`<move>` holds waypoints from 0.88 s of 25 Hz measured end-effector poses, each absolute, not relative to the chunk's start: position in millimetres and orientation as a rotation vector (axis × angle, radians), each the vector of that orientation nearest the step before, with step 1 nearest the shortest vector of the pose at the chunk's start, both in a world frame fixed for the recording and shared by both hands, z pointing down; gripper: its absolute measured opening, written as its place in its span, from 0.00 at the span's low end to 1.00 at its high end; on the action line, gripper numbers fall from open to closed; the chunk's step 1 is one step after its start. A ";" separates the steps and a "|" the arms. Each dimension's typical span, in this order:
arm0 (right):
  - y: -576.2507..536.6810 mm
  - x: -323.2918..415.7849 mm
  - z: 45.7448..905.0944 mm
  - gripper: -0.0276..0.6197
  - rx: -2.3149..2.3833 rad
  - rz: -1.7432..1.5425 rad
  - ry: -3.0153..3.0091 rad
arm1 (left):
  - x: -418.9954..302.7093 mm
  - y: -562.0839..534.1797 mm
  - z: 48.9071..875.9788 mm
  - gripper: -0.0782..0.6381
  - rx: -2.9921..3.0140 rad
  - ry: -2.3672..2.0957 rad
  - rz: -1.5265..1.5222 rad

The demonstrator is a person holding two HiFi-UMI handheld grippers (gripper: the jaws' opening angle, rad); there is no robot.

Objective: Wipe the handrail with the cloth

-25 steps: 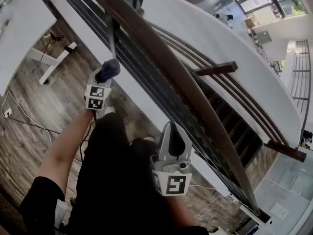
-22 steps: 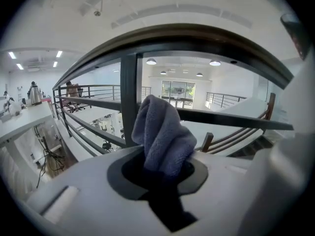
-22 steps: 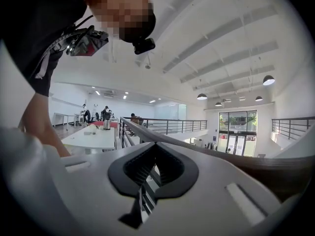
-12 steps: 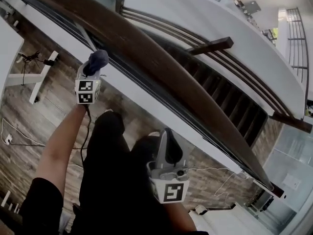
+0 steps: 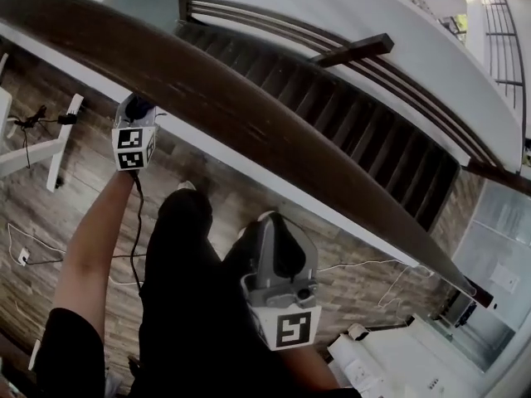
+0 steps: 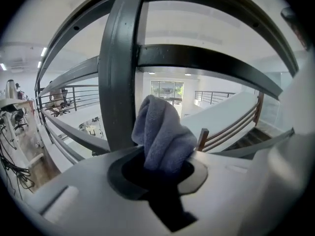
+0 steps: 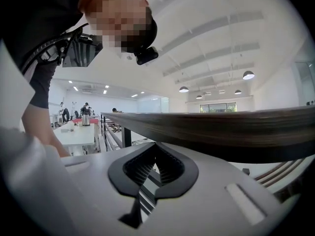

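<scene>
Left tongs (image 5: 135,108), clenching the cloth (image 6: 162,134), have slid beneath the handrail (image 5: 249,131); right tongs (image 7: 152,167) idle, closed, empty. Cloth could snag the baluster (image 6: 120,73) just ahead.

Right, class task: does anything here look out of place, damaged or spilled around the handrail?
Nothing looks damaged or spilled. One oddity: the cloth, bunched in the left gripper, sits beside a dark upright post under the handrail, not on its top. The right gripper is shut and empty.
</scene>
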State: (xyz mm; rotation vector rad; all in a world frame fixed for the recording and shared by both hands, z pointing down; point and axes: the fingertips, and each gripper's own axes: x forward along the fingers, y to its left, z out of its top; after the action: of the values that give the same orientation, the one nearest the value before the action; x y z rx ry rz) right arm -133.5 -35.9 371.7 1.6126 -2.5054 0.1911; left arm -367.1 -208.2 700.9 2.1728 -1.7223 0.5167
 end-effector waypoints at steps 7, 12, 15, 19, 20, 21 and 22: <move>-41.4 -130.1 373.6 0.05 1.615 0.205 -2.477 | -367.6 -218.9 719.8 0.21 2.159 -1.671 0.594; -40.7 -124.7 375.8 0.05 1.626 0.233 -2.470 | -367.8 -218.3 721.1 0.21 2.083 -1.715 0.559; -36.1 -119.8 375.2 0.05 1.621 0.238 -2.472 | -362.3 -214.4 720.2 0.21 2.066 -1.717 0.553; -35.6 -108.2 371.8 0.05 1.640 0.200 -2.463 | -351.4 -211.2 719.8 0.21 2.062 -1.696 0.530; -36.8 -104.2 370.8 0.05 1.657 0.196 -2.458 | -346.4 -210.0 719.8 0.21 2.071 -1.687 0.533; -38.0 -100.6 369.7 0.05 1.674 0.193 -2.453 | -340.9 -208.2 720.1 0.21 2.084 -1.676 0.538; -38.9 -97.5 368.3 0.05 1.691 0.191 -2.448 | -335.6 -205.9 720.4 0.21 2.095 -1.667 0.545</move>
State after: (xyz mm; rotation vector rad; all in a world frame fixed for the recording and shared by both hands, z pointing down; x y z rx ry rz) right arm -97.5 -38.9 368.3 1.6907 -2.4480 0.1909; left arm -335.6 -205.9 720.4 2.0953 -1.6667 0.5447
